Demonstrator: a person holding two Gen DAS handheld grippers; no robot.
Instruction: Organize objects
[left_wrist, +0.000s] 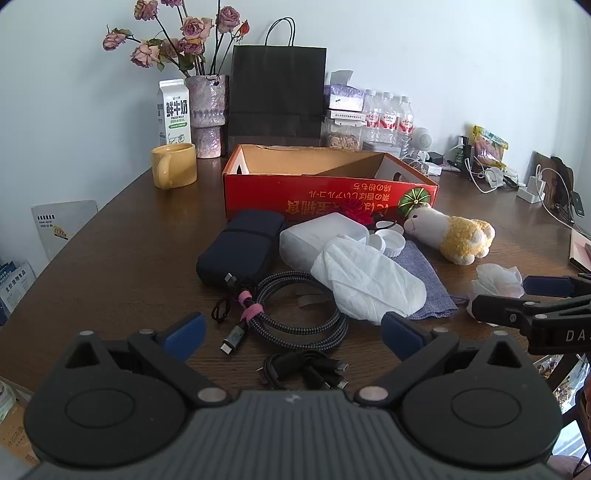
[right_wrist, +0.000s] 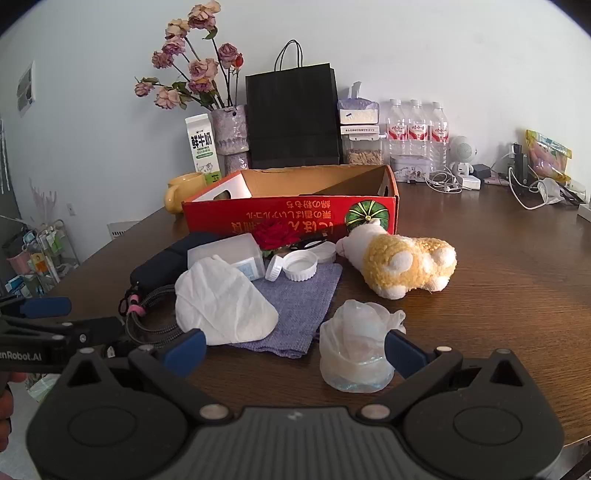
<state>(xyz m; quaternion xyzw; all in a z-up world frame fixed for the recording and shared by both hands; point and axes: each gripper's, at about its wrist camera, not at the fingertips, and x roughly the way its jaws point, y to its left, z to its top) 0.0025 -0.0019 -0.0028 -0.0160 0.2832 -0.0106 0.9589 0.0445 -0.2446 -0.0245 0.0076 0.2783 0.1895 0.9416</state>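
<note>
I hold both the left gripper (left_wrist: 291, 334) and right gripper (right_wrist: 295, 349) wide open and empty, short of the red box (left_wrist: 328, 184), the right one straddling a crumpled plastic bag (right_wrist: 354, 350).

Soft, even daylight fills both views, with a pale sheen on the dark wooden bench (right_wrist: 498, 280). Fisheye bending curves the edges, and corners go black.
</note>
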